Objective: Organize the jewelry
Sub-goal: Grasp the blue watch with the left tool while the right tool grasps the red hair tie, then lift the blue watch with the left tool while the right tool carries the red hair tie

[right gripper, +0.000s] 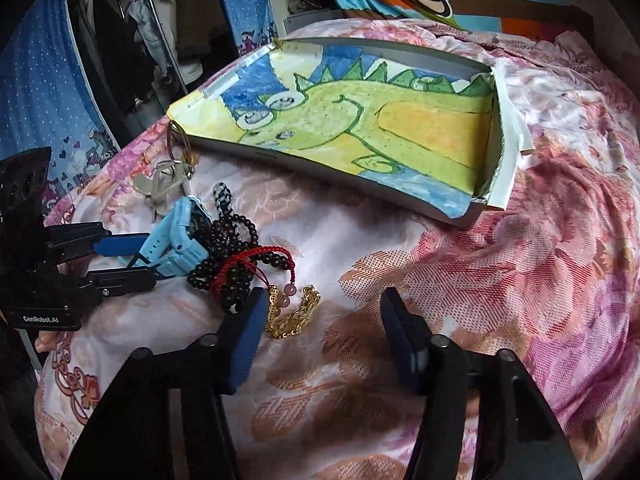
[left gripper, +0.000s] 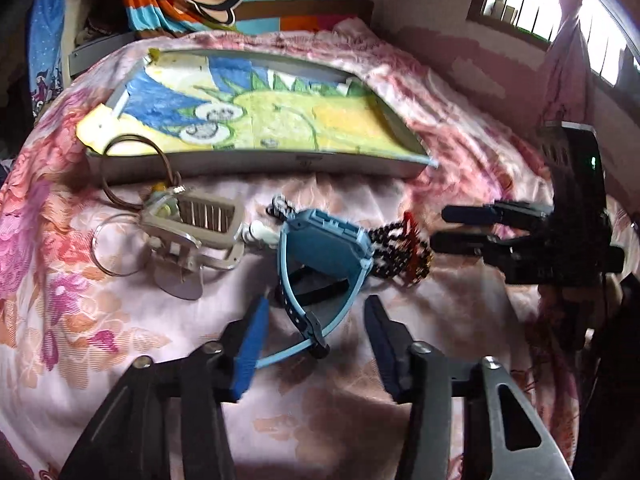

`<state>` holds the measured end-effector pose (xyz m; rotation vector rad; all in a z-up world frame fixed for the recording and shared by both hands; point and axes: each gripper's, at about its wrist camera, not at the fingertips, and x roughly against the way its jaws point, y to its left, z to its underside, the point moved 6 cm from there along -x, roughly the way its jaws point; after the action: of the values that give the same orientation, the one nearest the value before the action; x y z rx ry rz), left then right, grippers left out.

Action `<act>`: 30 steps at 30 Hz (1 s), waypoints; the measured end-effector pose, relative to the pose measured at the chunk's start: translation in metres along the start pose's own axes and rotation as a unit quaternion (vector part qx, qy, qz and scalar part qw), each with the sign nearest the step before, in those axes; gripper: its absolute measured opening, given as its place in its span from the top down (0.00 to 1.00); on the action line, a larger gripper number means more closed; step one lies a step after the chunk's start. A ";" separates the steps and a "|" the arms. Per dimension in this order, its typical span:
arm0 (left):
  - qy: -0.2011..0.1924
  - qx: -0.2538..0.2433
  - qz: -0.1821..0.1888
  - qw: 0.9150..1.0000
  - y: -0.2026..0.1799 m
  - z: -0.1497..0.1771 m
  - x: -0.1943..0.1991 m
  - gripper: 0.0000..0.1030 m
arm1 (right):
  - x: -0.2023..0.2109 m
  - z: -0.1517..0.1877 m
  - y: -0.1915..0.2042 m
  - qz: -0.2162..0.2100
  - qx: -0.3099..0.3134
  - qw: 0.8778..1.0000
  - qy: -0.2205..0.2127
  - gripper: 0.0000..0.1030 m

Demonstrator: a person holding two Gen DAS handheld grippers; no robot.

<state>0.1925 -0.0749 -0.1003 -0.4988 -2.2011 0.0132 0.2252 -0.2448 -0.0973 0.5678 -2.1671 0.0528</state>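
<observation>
A heap of jewelry lies on a pink flowered bedspread (right gripper: 500, 264), just in front of a shallow grey tray (left gripper: 256, 162) lined with a crayon drawing of a green dinosaur. In the left wrist view the left gripper (left gripper: 316, 330) points down at a light blue watch (left gripper: 326, 240); its fingers stand partly apart on either side of the watch's looped strap, and the pads are clear of it, so nothing is gripped. Left of the watch sit a beige hair clip (left gripper: 200, 226), a brown cord loop (left gripper: 132, 168) leaning against the tray wall, and a thin silver bangle (left gripper: 114, 246). Right of the watch lies a bundle of dark beaded bracelets (left gripper: 394, 254) with a bit of red cord. The right gripper (right gripper: 322, 332) hangs over the bedspread just beside that bundle (in its own view the beads and red cord lie at upper left), fingers likewise partly apart and holding nothing. A gold chain (right gripper: 296, 312) lies between them, close to the left finger, with two small pink beads (right gripper: 288, 294) next to it. The tray holds no jewelry.
</observation>
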 end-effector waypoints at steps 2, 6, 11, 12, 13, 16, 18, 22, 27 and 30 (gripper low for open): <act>0.012 -0.001 -0.005 1.000 0.001 0.002 -0.006 0.62 | -0.006 -0.001 0.001 -0.005 0.002 1.000 0.007 0.55; 0.018 0.002 -0.005 1.000 0.001 0.002 -0.010 0.67 | -0.016 -0.005 0.005 -0.020 0.004 1.000 0.012 0.63; 0.018 -0.001 -0.015 1.000 0.000 0.003 -0.012 0.73 | -0.026 -0.011 0.010 -0.057 -0.002 0.998 0.011 0.76; 0.018 -0.002 -0.017 1.000 -0.001 0.002 -0.013 0.74 | -0.029 -0.010 0.011 -0.064 -0.002 0.998 0.013 0.78; 0.017 -0.003 -0.019 1.000 -0.001 0.002 -0.013 0.75 | -0.030 -0.010 0.012 -0.068 -0.001 0.998 0.012 0.86; 0.015 -0.007 -0.028 0.999 -0.001 0.002 -0.012 0.81 | -0.026 -0.010 0.016 -0.076 0.002 0.997 0.004 0.94; 0.011 -0.014 -0.036 0.999 -0.003 0.001 -0.011 0.83 | -0.022 -0.011 0.015 -0.078 -0.001 0.997 -0.005 0.97; 0.004 -0.018 -0.047 0.999 -0.005 0.001 -0.008 0.86 | -0.014 -0.011 0.009 -0.079 -0.019 0.997 -0.014 0.97; -0.005 -0.008 -0.047 0.999 -0.006 -0.001 -0.002 0.87 | 0.000 -0.015 0.003 -0.065 -0.026 0.997 -0.035 0.98; -0.010 -0.008 -0.047 0.999 -0.009 -0.001 0.001 0.88 | 0.014 -0.020 0.002 -0.057 -0.025 0.997 -0.054 0.98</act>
<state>0.1896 -0.0828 -0.0979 -0.4054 -2.2427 -0.0493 0.2319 -0.2442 -0.0737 0.6777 -2.2296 -0.0944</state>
